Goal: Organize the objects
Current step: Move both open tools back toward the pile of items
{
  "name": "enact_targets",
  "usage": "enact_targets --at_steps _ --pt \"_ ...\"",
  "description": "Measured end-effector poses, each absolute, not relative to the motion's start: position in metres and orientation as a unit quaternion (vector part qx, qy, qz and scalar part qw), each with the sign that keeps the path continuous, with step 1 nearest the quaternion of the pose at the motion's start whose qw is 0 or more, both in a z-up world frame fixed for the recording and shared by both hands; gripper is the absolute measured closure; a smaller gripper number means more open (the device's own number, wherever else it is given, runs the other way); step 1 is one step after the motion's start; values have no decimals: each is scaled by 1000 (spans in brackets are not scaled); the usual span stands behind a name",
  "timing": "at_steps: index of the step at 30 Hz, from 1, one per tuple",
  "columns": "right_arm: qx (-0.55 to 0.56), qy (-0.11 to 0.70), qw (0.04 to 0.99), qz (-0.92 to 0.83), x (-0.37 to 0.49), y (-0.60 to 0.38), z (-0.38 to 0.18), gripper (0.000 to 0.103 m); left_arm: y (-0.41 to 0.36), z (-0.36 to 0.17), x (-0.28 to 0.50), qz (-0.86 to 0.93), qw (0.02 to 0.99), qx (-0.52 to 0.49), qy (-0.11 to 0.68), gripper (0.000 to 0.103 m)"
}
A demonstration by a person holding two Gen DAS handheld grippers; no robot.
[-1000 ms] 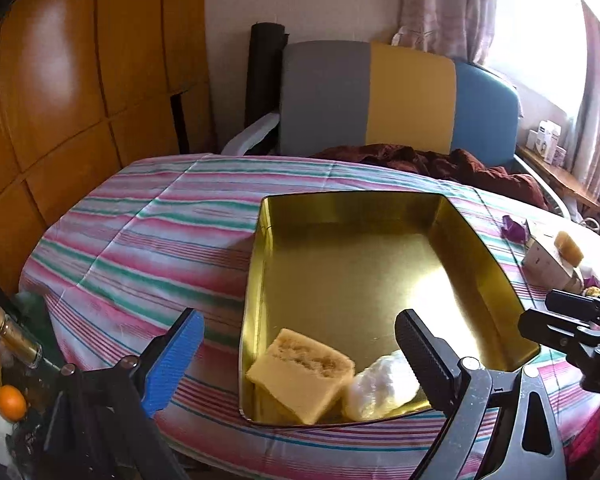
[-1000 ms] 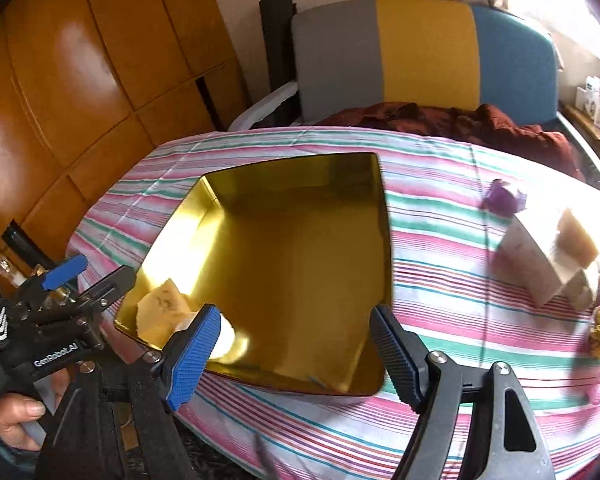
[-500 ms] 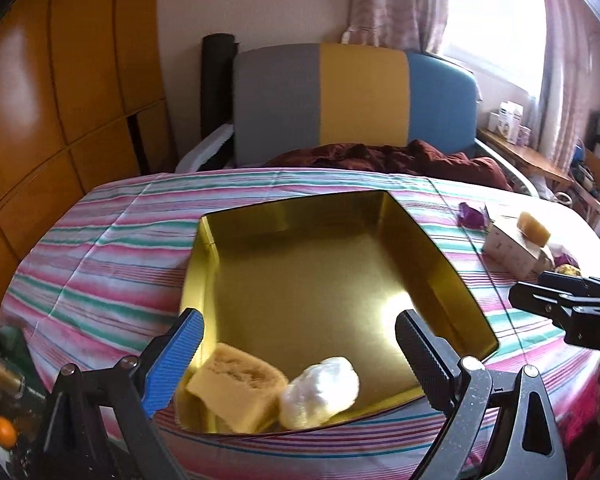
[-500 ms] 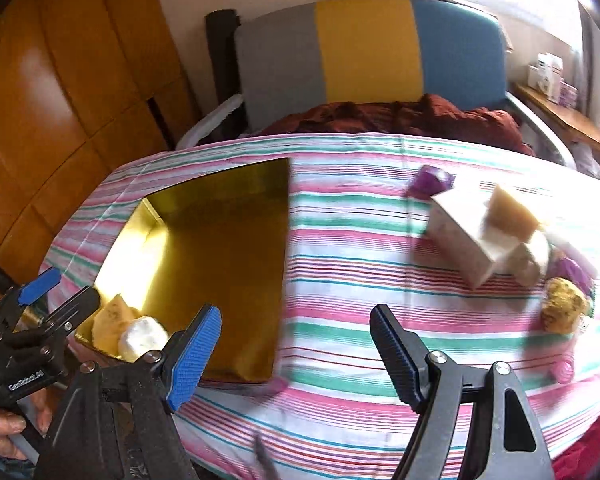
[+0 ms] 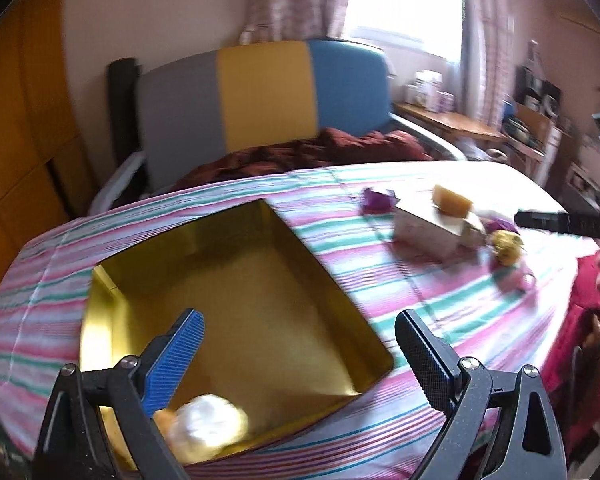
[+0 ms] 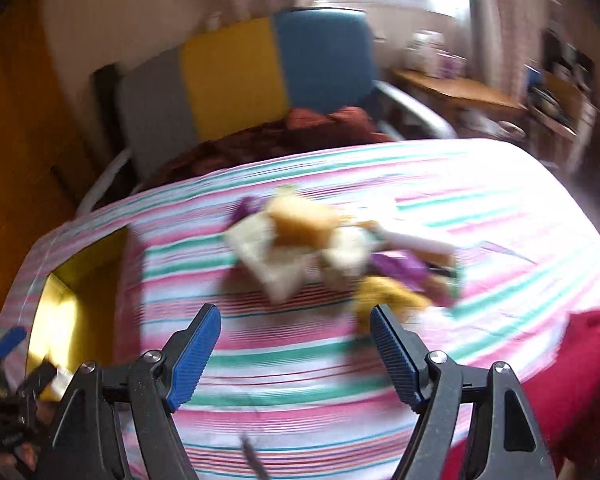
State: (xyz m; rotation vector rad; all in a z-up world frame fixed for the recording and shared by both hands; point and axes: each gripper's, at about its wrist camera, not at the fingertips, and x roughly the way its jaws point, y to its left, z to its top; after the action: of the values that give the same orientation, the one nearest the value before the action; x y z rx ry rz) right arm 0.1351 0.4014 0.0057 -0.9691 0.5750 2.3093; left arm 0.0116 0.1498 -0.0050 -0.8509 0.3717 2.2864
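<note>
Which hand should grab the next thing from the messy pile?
Probably the right. The right gripper is open and points straight at the pile on the striped cloth. The left gripper, also open, hangs over the gold tray, farther away.

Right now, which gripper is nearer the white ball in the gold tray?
Left. The left gripper hangs open right over the white ball; the right gripper faces the clutter pile, away from the tray.

I hold my left gripper over the tray's near edge, jaws spread and empty, my right gripper likewise agape to its right.
</note>
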Motion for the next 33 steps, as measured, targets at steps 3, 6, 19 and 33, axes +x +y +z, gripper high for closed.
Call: enact_targets --at_steps 3,6,19,33 --pt "-344 252 317 847 163 433 7 25 172 -8 21 863 355 -324 158 6" --pt "-330 283 342 833 183 457 6 24 195 -12 28 848 382 -326 170 6" --pt "-318 319 353 821 218 496 -4 24 302 -29 27 772 489 -371 163 15" --pt "-351 298 326 826 229 510 -23 24 417 -61 19 693 554 -447 113 25"
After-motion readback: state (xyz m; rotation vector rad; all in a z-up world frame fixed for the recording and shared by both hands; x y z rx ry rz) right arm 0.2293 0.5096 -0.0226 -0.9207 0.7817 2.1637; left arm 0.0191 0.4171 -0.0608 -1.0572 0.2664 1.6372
